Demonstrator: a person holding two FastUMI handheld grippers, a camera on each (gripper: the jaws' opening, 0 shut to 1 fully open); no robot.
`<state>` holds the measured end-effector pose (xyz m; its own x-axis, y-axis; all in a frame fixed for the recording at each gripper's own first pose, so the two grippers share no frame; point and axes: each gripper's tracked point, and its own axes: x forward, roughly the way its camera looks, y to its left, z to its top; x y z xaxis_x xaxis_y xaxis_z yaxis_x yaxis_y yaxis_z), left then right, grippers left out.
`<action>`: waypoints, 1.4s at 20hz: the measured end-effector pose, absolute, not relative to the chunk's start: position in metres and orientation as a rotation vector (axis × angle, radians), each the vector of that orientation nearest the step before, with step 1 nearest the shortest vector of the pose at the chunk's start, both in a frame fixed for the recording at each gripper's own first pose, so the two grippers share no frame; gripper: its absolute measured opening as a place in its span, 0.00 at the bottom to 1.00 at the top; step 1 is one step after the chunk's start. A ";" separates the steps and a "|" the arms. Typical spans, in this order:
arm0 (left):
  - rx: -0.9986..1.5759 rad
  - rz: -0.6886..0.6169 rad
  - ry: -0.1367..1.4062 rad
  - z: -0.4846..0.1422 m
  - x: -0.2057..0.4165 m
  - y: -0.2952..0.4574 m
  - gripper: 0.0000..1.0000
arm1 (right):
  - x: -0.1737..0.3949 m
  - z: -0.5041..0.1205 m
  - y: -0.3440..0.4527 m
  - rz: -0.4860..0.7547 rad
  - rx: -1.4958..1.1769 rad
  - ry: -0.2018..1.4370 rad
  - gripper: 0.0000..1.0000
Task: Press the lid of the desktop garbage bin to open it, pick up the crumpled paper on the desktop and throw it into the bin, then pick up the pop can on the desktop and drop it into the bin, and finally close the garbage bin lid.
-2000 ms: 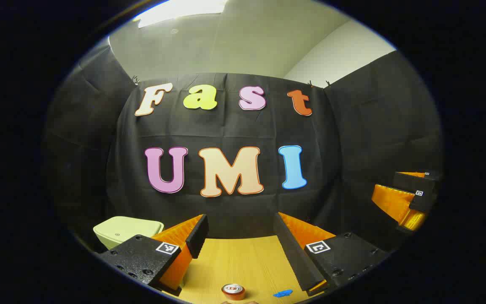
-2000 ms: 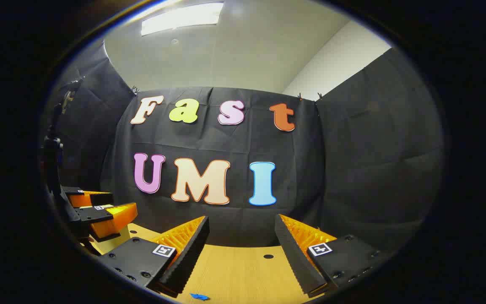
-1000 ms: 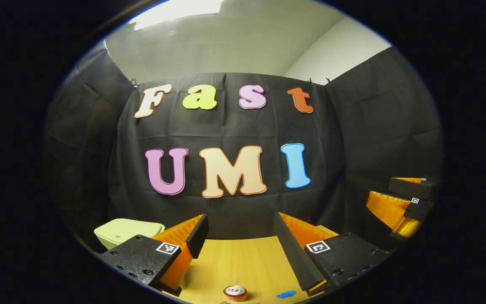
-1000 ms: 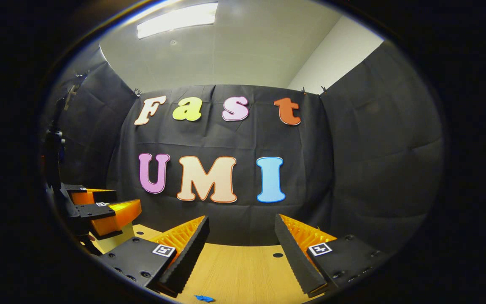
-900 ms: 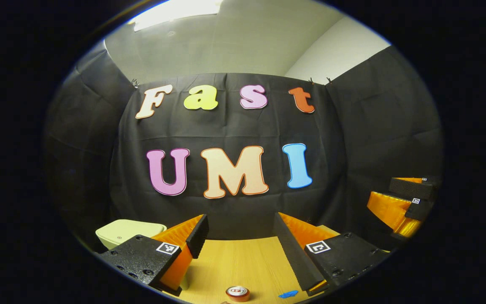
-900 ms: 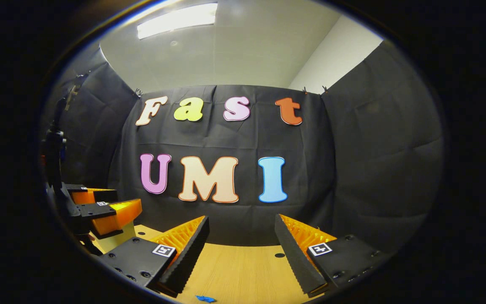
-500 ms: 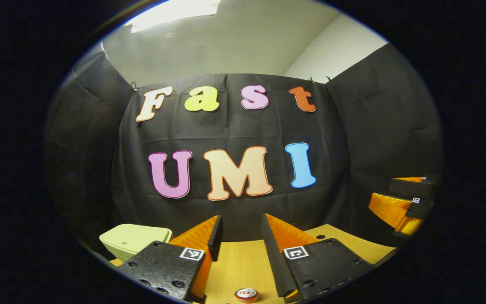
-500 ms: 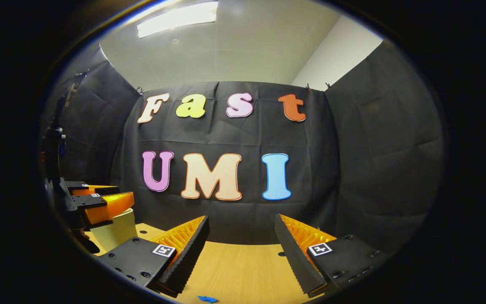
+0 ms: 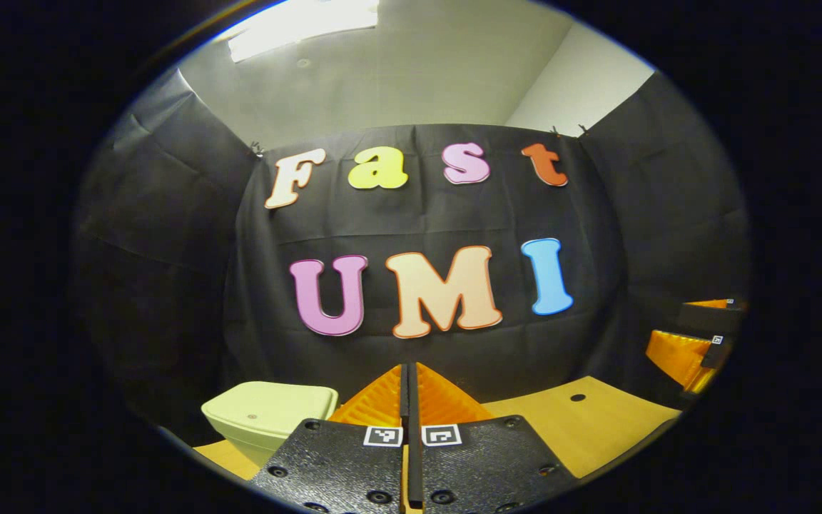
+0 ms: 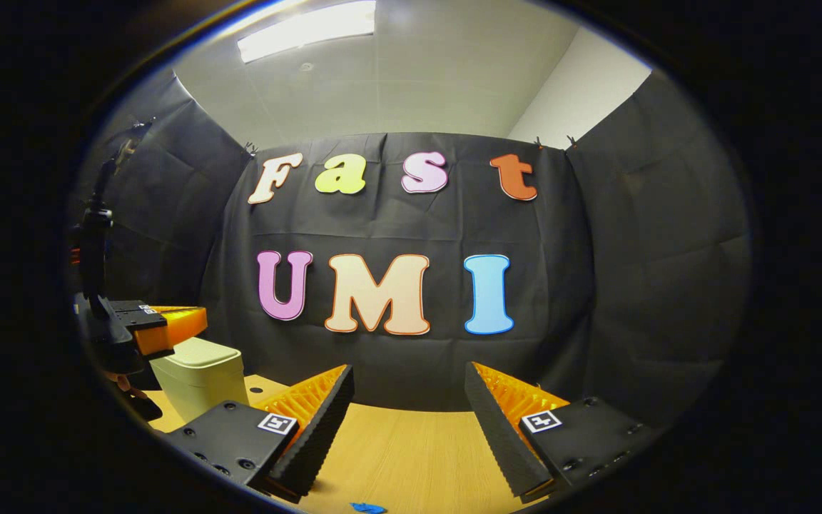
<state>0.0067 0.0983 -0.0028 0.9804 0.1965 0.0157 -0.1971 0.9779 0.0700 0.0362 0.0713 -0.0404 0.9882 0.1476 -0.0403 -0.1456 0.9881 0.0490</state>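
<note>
Lid-pressing is the step in hand, judging by how things lie. In the left gripper view the left tongs have their two halves pressed flat together on nothing, low in the middle of the frame, while the pale green garbage bin sits at lower left on the tabletop with its lid down. In the right gripper view the right tongs stand wide apart and empty above the wood; the bin there is at lower left, just under the other tongs. The next move calls for bringing the joined tips over the lid and pushing down squarely. The paper and can lie outside both views, so I cannot place them.
</note>
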 end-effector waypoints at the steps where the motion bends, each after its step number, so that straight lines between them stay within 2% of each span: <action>1: 0.063 0.206 -0.002 -0.006 0.005 0.104 0.00 | 0.036 -0.041 0.076 0.152 0.049 0.045 0.98; 8: 0.046 0.271 0.041 -0.022 0.001 0.163 0.00 | 0.042 -0.050 0.118 0.176 0.044 0.065 0.98; 16: 0.028 0.353 0.139 -0.075 -0.004 0.239 0.00 | 0.043 -0.070 0.163 0.171 0.036 0.107 0.98; 25: -0.019 0.393 0.233 -0.130 -0.004 0.291 0.00 | 0.039 -0.068 0.194 0.135 0.038 0.101 0.98; 28: -0.076 0.391 0.185 -0.132 -0.007 0.290 0.00 | 0.035 -0.060 0.205 0.146 0.044 0.076 0.98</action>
